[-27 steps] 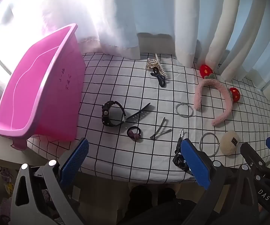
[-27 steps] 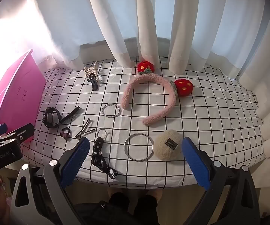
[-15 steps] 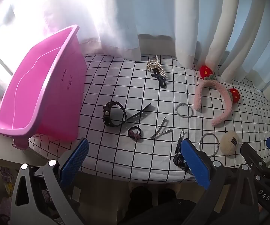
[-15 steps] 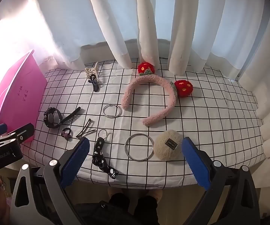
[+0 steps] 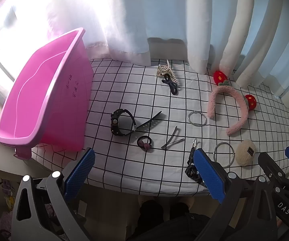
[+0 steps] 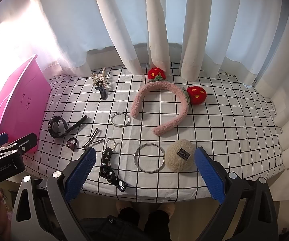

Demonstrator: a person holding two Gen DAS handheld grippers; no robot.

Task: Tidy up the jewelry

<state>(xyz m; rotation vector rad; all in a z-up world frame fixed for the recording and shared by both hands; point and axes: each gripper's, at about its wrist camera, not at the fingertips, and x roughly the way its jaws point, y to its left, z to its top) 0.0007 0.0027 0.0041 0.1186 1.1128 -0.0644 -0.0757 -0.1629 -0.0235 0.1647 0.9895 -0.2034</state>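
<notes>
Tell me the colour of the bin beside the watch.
Pink; the bin shows best in the left wrist view.

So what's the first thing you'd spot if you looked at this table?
Probably the big pink tub at the left edge of the checked tablecloth. Next, the fluffy pink headband with two red strawberries, lying near the white curtains.

Both grippers, left gripper [image 5: 143, 173] & right gripper [image 6: 144, 172], wide open, empty, angled steeply down.
</notes>
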